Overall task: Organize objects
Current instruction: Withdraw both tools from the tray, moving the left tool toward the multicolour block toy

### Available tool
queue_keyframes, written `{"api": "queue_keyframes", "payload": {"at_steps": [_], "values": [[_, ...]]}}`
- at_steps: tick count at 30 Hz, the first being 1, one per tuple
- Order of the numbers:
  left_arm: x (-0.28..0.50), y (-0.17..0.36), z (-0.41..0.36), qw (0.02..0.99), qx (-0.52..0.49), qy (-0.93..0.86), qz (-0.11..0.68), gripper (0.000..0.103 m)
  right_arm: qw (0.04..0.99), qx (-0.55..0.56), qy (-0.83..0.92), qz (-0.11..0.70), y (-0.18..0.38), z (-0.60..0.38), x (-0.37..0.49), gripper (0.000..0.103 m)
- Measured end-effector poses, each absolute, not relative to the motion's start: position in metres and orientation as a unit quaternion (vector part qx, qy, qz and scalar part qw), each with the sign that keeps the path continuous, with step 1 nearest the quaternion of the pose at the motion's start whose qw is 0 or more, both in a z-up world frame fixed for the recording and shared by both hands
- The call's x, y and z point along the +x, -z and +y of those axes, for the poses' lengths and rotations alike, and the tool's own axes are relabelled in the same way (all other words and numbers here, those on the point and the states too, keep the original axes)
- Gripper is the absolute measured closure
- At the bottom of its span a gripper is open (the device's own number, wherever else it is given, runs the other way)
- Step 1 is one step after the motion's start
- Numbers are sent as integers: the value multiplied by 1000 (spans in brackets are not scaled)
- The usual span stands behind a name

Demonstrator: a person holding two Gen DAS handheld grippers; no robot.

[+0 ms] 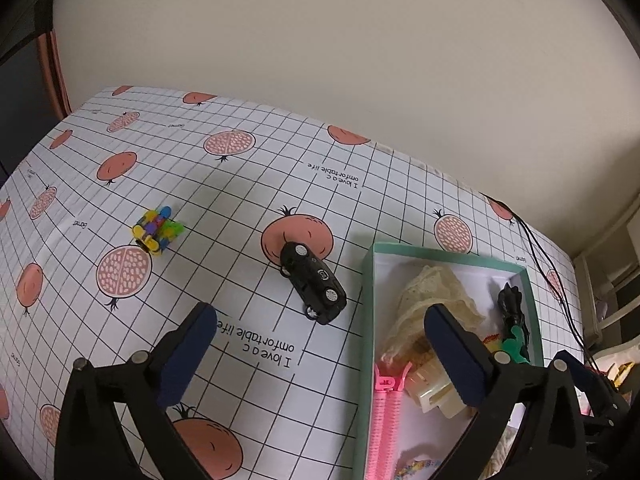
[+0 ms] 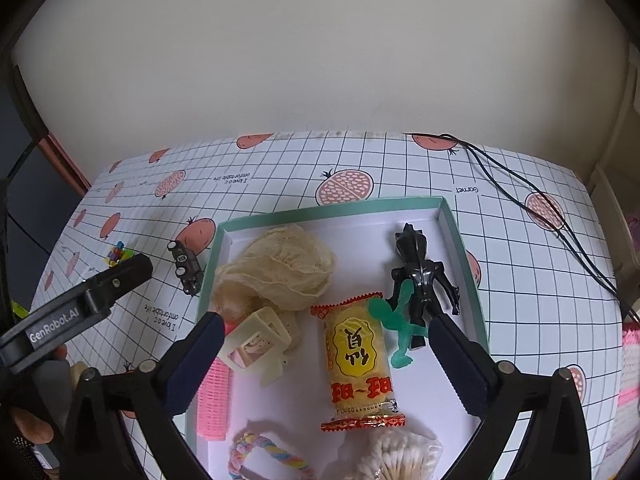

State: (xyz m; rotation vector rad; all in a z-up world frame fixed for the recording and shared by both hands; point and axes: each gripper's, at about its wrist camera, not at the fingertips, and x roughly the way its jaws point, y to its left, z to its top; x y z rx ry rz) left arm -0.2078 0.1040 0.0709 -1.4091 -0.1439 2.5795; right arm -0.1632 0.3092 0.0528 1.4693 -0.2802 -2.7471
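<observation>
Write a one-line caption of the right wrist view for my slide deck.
Open right gripper hovers over a green-rimmed box holding a snack packet and black figurine.

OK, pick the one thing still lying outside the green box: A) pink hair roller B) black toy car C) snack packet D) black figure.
B: the black toy car lies on the tablecloth just left of the green box, while the others sit inside it.

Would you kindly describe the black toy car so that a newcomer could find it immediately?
Start at the mint-green shallow cardboard box on the pomegranate-print tablecloth. Just outside its left wall lies the small glossy black toy car, wheels up, much darker than the multicoloured plastic block toy further left.
</observation>
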Motion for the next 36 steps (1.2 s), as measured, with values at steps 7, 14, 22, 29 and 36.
{"api": "queue_keyframes", "payload": {"at_steps": [7, 14, 22, 29, 36], "values": [[-209, -73, 100, 102, -475, -872, -51, 0, 6, 472, 877, -92, -51, 308, -164, 0], [-210, -73, 99, 105, -476, -872, -47, 0, 13, 476, 875, -87, -49, 304, -165, 0], [-216, -75, 80, 99, -477, -872, -55, 0, 23, 475, 876, -85, -50, 292, -168, 0], [-226, -76, 42, 73, -477, -872, -80, 0, 42, 472, 877, -77, -50, 268, -175, 0], [-235, -76, -5, 46, -474, -872, -114, 0, 66, 466, 880, -66, -53, 238, -183, 0]]}}
